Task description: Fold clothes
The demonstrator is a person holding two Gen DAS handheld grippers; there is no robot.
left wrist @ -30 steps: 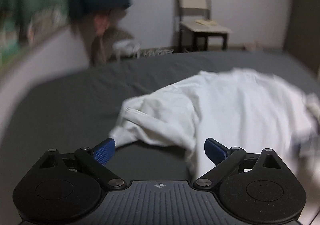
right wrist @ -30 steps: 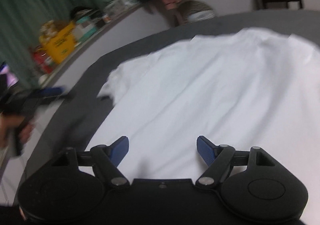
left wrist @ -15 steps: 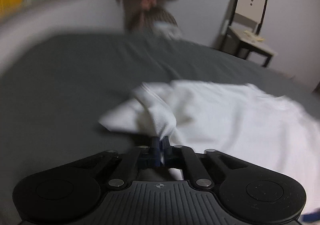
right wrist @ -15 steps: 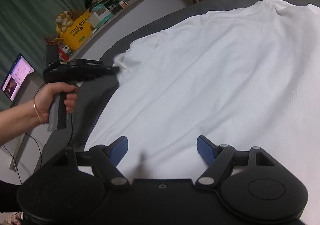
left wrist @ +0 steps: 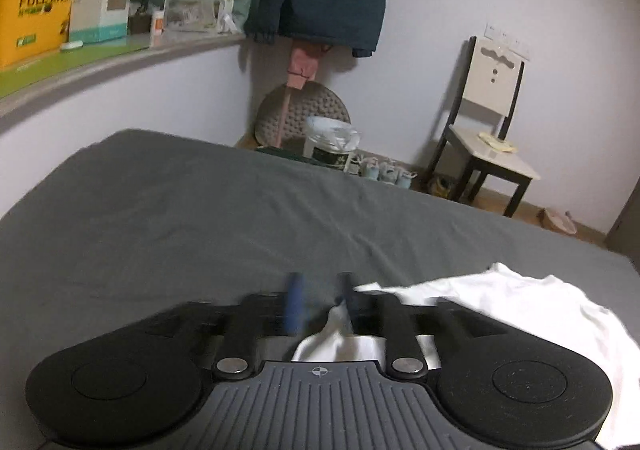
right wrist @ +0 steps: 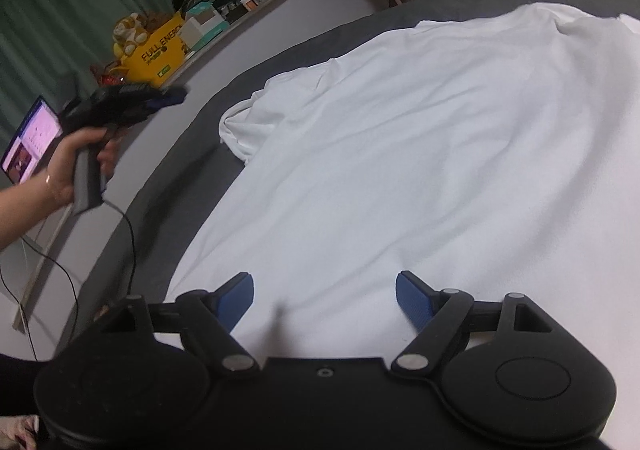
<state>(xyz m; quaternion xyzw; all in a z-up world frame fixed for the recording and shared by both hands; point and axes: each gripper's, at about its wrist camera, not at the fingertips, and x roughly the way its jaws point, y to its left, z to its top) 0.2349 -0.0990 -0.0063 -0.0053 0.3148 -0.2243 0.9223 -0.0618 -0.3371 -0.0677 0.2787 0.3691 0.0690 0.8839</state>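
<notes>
Your white shirt (right wrist: 420,154) lies spread over the grey bed (right wrist: 188,154), reaching almost to the bed's near edge in the right wrist view. One bunched sleeve (right wrist: 248,126) rests near the bed's left edge, with only a strip of bare sheet beside it. In the left wrist view a wide stretch of bare grey sheet runs ahead of the fingers to the far edge, and the shirt fills only the lower right corner.

Your left gripper (left wrist: 320,304) is opening: its blue pads are blurred and stand a little apart, with a fold of white cloth (left wrist: 340,324) rising between them. Whether the pads still press on it, you cannot tell.

Your right gripper (right wrist: 325,300) hangs over the shirt's near part, fingers spread wide and easing wider, nothing between them but flat cloth below.

Your left hand (right wrist: 76,162) holds its gripper up beyond the bed's left edge.
</notes>
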